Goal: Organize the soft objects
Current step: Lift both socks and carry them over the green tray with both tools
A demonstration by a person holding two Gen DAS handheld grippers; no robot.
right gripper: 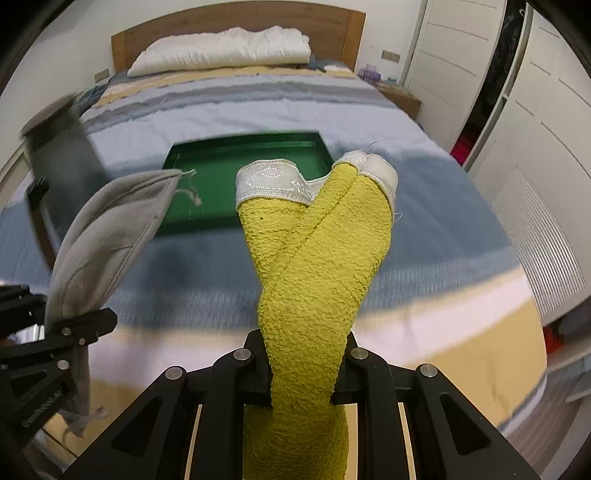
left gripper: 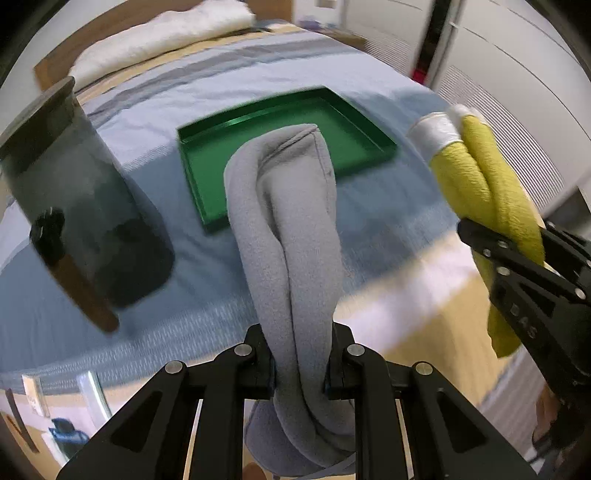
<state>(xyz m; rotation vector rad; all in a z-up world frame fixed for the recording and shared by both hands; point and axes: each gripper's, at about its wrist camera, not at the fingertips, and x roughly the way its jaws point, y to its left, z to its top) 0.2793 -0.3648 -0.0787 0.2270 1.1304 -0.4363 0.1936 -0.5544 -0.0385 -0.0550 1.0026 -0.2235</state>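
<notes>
My left gripper is shut on a grey fleece cloth, held above the bed's near edge; the cloth also shows at the left of the right wrist view. My right gripper is shut on a yellow towel with a white band; towel and gripper also show at the right of the left wrist view. An empty green tray lies on the blue bedspread ahead of both grippers, also in the right wrist view.
A dark translucent cylindrical container stands on the bed left of the tray. White pillows lie by the wooden headboard. White wardrobe doors stand to the right of the bed.
</notes>
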